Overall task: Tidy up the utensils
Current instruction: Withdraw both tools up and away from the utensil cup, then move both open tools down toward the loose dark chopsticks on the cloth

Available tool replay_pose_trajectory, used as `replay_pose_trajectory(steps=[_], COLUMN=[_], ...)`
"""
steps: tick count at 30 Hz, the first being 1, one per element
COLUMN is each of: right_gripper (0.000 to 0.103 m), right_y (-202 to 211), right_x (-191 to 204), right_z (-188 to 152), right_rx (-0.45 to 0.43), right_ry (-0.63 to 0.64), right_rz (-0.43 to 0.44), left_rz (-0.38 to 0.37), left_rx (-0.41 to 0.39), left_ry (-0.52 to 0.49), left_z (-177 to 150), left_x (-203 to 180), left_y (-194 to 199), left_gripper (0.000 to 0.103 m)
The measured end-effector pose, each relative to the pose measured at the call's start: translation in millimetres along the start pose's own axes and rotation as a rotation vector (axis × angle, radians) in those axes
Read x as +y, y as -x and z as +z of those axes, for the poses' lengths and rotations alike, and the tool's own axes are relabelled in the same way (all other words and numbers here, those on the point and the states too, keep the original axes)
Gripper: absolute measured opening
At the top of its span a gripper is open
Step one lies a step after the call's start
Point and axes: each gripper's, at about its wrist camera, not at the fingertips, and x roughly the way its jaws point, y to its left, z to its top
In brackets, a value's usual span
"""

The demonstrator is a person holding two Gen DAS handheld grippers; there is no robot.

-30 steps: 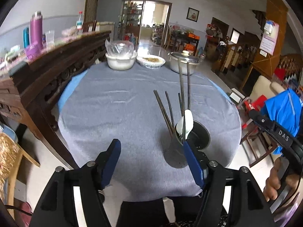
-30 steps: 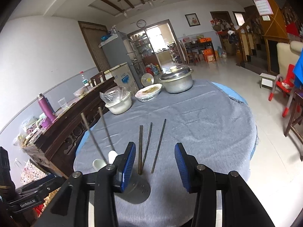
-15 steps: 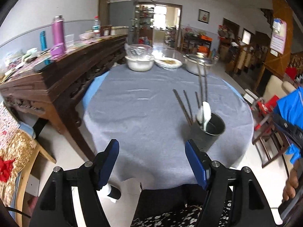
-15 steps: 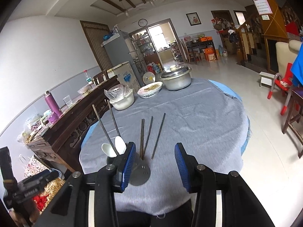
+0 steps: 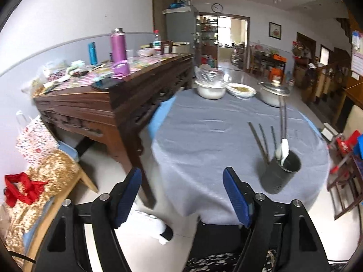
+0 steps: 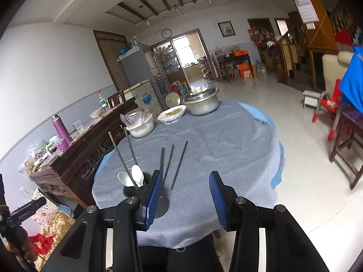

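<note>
Both grippers have drawn back from the utensil holder [image 5: 280, 171], the left gripper [image 5: 182, 196] opening, empty.

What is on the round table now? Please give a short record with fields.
surface: round table with grey cloth
holder: dark utensil holder, upright, near the table's edge
in holder: two white spoons and two chopsticks
loose on cloth: three dark chopsticks, lying beside the holder
far side: white bowl under plastic film, food dish, lidded metal pot
left gripper: jaws opening, nothing between them
right gripper: open, empty
</note>
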Motion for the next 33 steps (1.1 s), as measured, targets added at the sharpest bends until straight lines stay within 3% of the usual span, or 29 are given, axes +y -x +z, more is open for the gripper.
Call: replay_pose_trajectory(steps=[7,17,33], right_gripper=[0.047,0.047,0.047], right_y=[12,-4,-26], right_x=[-14,-3,-14], right_z=[13,26,42], right_rx=[-0.016,-0.005,0.016], right_ry=[-0.011,0.015,0.001], right_rz=[-0.032,-0.023,-0.076], left_rz=[0.058,0.087,0.042], left_rx=[0.048,0.033,0.049], left_ry=[0.058,0.080,0.023], left_z=[-3,7,36], left_x=[27,39,17], left_y=[-4,-8,-35], left_gripper=[0.077,0.077,0.077])
